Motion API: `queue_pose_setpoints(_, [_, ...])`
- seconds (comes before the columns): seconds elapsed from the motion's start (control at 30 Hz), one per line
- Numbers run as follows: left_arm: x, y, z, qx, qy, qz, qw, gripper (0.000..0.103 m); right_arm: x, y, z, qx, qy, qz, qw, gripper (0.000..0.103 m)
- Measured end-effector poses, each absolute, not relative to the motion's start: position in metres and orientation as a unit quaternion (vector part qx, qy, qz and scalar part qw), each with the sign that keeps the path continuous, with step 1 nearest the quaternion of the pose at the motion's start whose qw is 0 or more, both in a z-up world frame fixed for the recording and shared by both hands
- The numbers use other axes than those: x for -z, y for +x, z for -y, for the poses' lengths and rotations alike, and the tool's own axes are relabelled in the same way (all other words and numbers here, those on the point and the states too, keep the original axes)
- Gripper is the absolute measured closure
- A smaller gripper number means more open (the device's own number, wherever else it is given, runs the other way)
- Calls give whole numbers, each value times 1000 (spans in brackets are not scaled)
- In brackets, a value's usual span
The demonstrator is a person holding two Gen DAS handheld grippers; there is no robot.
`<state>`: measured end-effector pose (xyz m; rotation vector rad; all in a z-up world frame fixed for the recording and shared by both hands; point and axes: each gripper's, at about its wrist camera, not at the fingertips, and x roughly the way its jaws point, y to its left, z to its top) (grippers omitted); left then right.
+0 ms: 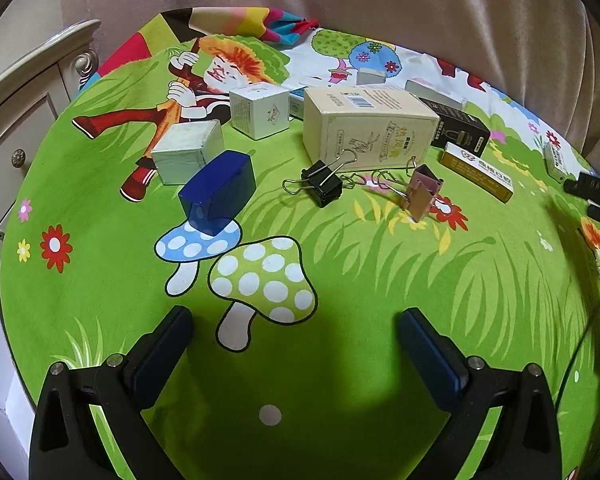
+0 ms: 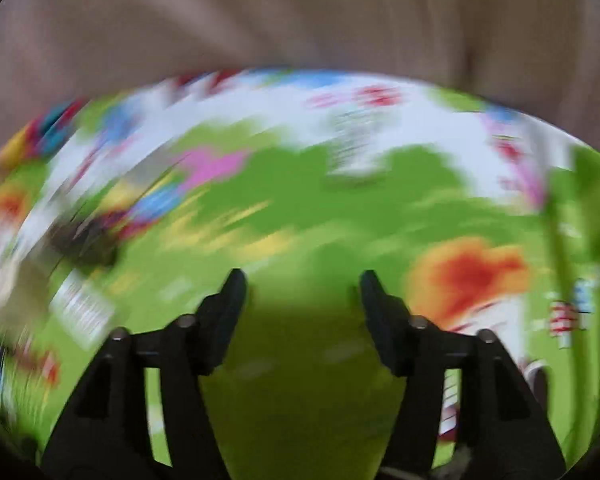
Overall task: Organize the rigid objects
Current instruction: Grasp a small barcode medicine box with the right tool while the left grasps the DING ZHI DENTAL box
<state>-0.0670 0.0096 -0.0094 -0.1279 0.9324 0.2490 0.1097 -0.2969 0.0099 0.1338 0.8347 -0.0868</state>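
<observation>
Left wrist view shows the surface (image 1: 100,280) under a green cartoon cloth, its far edge meeting a beige curtain (image 1: 380,8) and its left edge beside a white cabinet (image 1: 24,112). Bare cloth lies open between the left tongs (image 1: 296,322) and the clutter. Ahead stand a blue box (image 1: 220,196), two white cubes (image 1: 188,150) (image 1: 260,110), a large cream box (image 1: 370,128), a black box (image 1: 460,128) and a gold box (image 1: 478,170); a black binder clip (image 1: 320,184) and a pink binder clip (image 1: 422,192) lie just before the cream box. All are well apart from the left tongs, which gape wide and hold nothing. Right wrist view is heavily blurred; the right tongs (image 2: 302,280) stand partly apart over green cloth, with nothing between them, near the surface's far edge.
</observation>
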Motion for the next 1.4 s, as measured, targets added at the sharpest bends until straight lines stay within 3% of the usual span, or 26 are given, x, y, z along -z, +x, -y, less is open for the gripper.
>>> queue_pose_setpoints(0.1, [10, -65, -10, -122, -62, -448, 883, 0, -1, 149, 326, 44, 101, -424, 899, 28])
queue_pose_setpoints(0.37, [10, -61, -10, -125, -62, -448, 883, 0, 15, 242, 328, 68, 52, -451, 889, 28])
queue_pose_setpoints(0.4, [10, -61, -10, -126, -62, -448, 883, 0, 15, 245, 328, 65, 47, -450, 889, 35])
queue_pose_setpoints(0.43, [10, -61, -10, -126, -63, -448, 883, 0, 13, 243, 328, 54, 41, -447, 892, 57])
queue_pose_setpoints(0.47, [11, -61, -10, -127, -63, -448, 883, 0, 12, 241, 327, 43, 37, -447, 893, 66])
queue_pose_setpoints(0.7, [11, -58, -11, -132, -63, -449, 881, 0, 3, 137, 313, -91, -7, -460, 883, 66])
queue_pose_setpoints(0.9, [9, -53, 18, -149, -87, -483, 858, 0, 3, 38, 309, -105, -38, -434, 894, 66])
queue_pose_setpoints(1.13, [9, 20, 111, -98, -51, -498, 860, 0, 5, 31, 305, -101, -46, -430, 896, 66])
queue_pose_setpoints(1.4, [12, 128, 110, -241, -132, -491, 827, 0, 5, 24, 306, -100, -45, -429, 897, 66])
